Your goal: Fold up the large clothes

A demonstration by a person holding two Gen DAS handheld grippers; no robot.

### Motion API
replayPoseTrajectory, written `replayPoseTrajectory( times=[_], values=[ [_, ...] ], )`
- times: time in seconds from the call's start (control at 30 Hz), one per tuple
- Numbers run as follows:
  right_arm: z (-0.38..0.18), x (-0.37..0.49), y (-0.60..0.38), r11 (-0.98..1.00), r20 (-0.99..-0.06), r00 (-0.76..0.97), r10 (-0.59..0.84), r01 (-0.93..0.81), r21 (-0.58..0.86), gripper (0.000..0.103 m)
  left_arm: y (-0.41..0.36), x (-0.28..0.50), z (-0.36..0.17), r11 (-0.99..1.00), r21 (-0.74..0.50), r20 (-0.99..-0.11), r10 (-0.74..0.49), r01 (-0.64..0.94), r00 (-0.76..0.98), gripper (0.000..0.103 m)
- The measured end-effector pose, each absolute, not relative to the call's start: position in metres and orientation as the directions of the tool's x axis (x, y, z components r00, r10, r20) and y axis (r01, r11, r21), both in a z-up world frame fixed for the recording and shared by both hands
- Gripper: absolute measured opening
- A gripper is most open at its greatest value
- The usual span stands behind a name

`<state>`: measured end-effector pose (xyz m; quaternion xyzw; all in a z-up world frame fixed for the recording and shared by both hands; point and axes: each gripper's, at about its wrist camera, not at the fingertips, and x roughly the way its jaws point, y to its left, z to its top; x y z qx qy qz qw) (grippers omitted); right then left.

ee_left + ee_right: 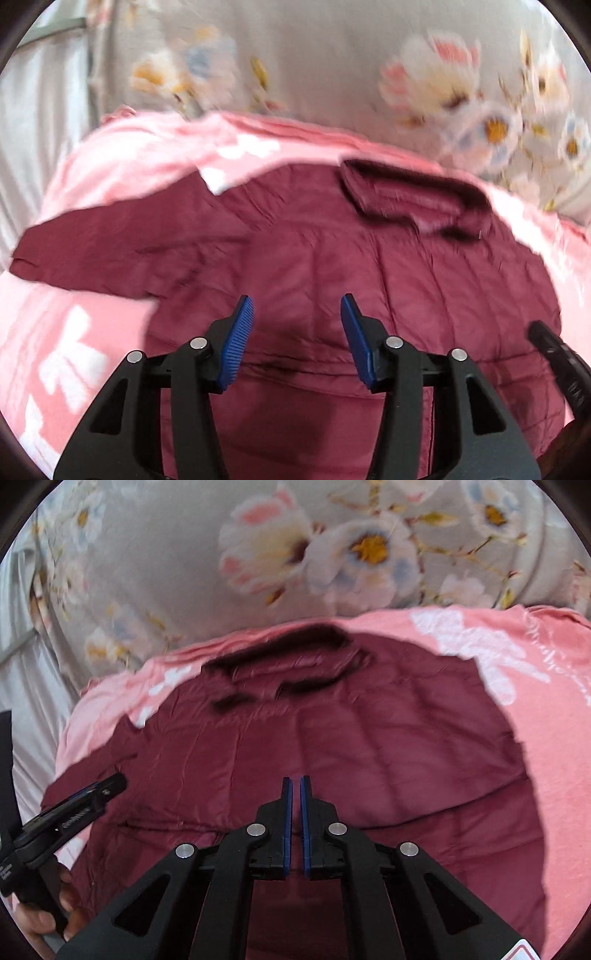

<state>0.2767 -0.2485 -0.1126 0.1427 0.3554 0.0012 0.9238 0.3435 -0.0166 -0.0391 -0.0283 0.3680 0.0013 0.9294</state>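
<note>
A dark red quilted jacket [332, 266] lies spread on a pink blanket [66, 350], collar [413, 199] at the far side and one sleeve [92, 254] stretched to the left. My left gripper [297, 314] is open and empty, hovering over the jacket's lower middle. In the right wrist view the jacket [369, 746] fills the centre. My right gripper [296, 786] is shut with nothing between its blue pads, above the jacket body. The left gripper [88, 797] shows at the left edge of that view, and the right gripper's tip [546, 339] at the right edge of the left view.
The pink blanket [554, 738] with white print lies over a grey floral bedsheet [258, 572] that extends behind the jacket. A pale wall or curtain [33, 110] stands at the far left. A hand [40, 919] holds the left gripper's handle.
</note>
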Motion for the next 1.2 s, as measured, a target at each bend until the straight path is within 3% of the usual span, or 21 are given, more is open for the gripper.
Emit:
replayPoseTrajectory(
  times=[0.27, 0.5, 0.67, 0.7, 0.73, 0.8, 0.83, 1.03, 1.2],
  values=[
    [-0.149, 0.285, -0.263, 0.911, -0.717, 0.671, 0.186, 0.155, 0.381, 0.000, -0.008, 0.353, -0.084, 0.993, -0.118, -0.749, -0.073, -0.024, 0.659, 0.047],
    [-0.150, 0.289, -0.255, 0.929, -0.735, 0.662, 0.149, 0.161, 0.333, 0.000, -0.015, 0.351, -0.087, 0.997, -0.070, -0.745, -0.035, -0.025, 0.667, 0.047],
    [-0.147, 0.288, -0.255, 0.934, -0.737, 0.662, 0.136, 0.163, 0.318, 0.000, 0.006, 0.340, -0.074, 0.987, -0.150, -0.710, -0.070, -0.053, 0.701, 0.048],
    [-0.142, 0.283, -0.252, 0.945, -0.742, 0.663, 0.102, 0.169, 0.281, 0.000, 0.016, 0.334, -0.068, 0.984, -0.166, -0.698, -0.066, -0.072, 0.713, 0.053],
    [-0.136, 0.276, -0.248, 0.952, -0.739, 0.669, 0.079, 0.170, 0.256, 0.000, 0.030, 0.328, -0.061, 0.978, -0.184, -0.685, -0.060, -0.093, 0.726, 0.064],
    [-0.121, 0.253, -0.240, 0.959, -0.703, 0.706, 0.085, 0.135, 0.251, 0.012, 0.073, 0.314, -0.041, 0.961, -0.235, -0.649, -0.043, -0.146, 0.759, 0.079],
    [-0.113, 0.238, -0.234, 0.962, -0.679, 0.728, 0.093, 0.109, 0.249, 0.012, 0.100, 0.309, -0.031, 0.953, -0.242, -0.632, -0.011, -0.184, 0.775, 0.084],
    [-0.101, 0.168, -0.199, 0.970, -0.635, 0.757, 0.155, 0.004, 0.243, 0.012, 0.268, 0.297, -0.014, 0.835, -0.262, -0.642, 0.223, -0.483, 0.734, 0.086],
    [-0.112, 0.141, -0.176, 0.982, -0.633, 0.761, 0.142, -0.028, 0.187, 0.012, 0.377, 0.289, -0.038, 0.678, -0.371, -0.693, 0.253, -0.634, 0.676, 0.086]
  ],
)
